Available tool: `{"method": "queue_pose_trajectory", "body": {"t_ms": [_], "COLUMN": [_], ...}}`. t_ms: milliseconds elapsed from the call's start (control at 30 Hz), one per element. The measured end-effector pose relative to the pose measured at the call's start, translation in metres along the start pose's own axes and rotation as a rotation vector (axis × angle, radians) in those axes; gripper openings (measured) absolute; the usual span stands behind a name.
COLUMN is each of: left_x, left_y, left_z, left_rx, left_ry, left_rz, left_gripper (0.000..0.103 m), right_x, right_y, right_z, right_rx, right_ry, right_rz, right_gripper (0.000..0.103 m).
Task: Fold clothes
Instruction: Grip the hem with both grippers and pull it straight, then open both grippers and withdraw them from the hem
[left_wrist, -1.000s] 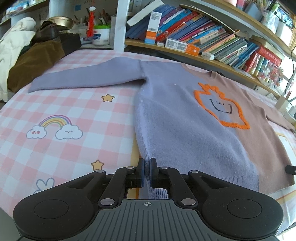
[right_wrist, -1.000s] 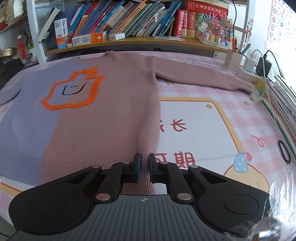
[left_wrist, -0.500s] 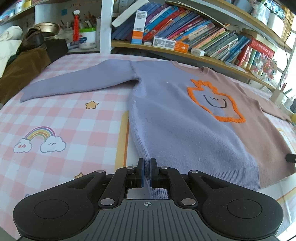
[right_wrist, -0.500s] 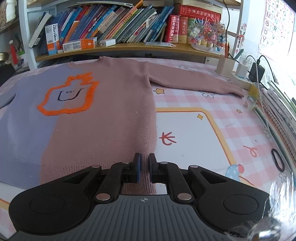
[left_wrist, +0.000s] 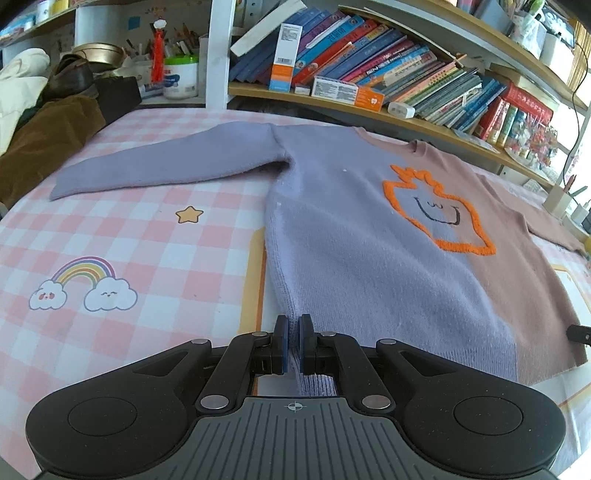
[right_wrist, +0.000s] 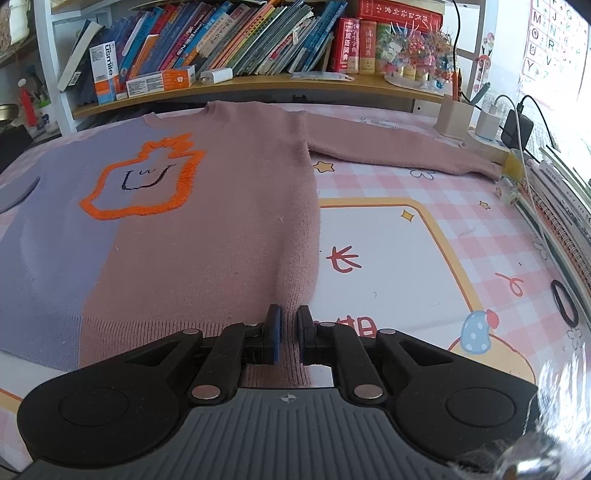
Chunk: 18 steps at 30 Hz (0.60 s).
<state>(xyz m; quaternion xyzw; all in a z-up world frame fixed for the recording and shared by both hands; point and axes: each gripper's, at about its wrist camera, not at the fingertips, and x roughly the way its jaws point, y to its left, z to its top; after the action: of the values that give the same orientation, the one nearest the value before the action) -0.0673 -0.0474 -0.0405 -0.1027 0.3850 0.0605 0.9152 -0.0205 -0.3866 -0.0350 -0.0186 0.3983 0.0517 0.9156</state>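
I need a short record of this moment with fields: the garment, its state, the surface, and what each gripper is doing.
garment: sweater, half lilac, half dusty pink, with an orange outlined smiling shape on the chest
state: lying flat and unfolded, both sleeves spread out sideways
surface: pink checked tablecloth with rainbow and star prints
left gripper: shut on the lilac corner of the hem
right gripper: shut on the pink corner of the hem
background: shelf of books behind the table
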Motion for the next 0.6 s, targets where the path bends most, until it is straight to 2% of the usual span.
{"method": "queue_pose_trajectory", "body": {"t_ms": [133, 233, 300, 333, 367, 400, 467, 600], "left_x": [-0.005, -0.015, -0.024, -0.028, -0.032, -0.036, -0.043, -0.053], "left_y": [-0.003, -0.006, -0.009, -0.01, -0.012, -0.014, -0.018, -0.032], "left_z": [0.001, 0.003, 0.003, 0.002, 0.0, -0.001, -0.004, -0.013], "left_rx": [0.022, 0.041, 0.048, 0.048, 0.048, 0.048, 0.045, 0.048], "left_ry": [-0.002, -0.024, -0.039, -0.046, -0.053, -0.059, -0.067, -0.078], "left_rz": [-0.003, -0.001, 0.003, 0.01, 0.016, 0.023, 0.028, 0.046], "left_gripper": [0.008, 0.013, 0.023, 0.033, 0.045, 0.05, 0.062, 0.079], "right_x": [-0.005, -0.016, -0.024, -0.029, -0.034, -0.038, -0.049, -0.06], "right_y": [-0.004, -0.006, -0.005, -0.004, -0.002, -0.001, 0.002, 0.005], "right_z": [0.002, 0.0, -0.001, -0.002, -0.004, -0.005, -0.008, -0.012], "right_rx": [0.013, 0.025, 0.028, 0.03, 0.032, 0.033, 0.033, 0.027], "right_ry": [-0.003, -0.024, -0.038, -0.044, -0.051, -0.058, -0.085, -0.105], "right_rz": [0.009, 0.007, 0.006, 0.005, 0.004, -0.001, -0.022, -0.036], "right_gripper": [0.011, 0.026, 0.039, 0.042, 0.05, 0.065, 0.085, 0.096]}}
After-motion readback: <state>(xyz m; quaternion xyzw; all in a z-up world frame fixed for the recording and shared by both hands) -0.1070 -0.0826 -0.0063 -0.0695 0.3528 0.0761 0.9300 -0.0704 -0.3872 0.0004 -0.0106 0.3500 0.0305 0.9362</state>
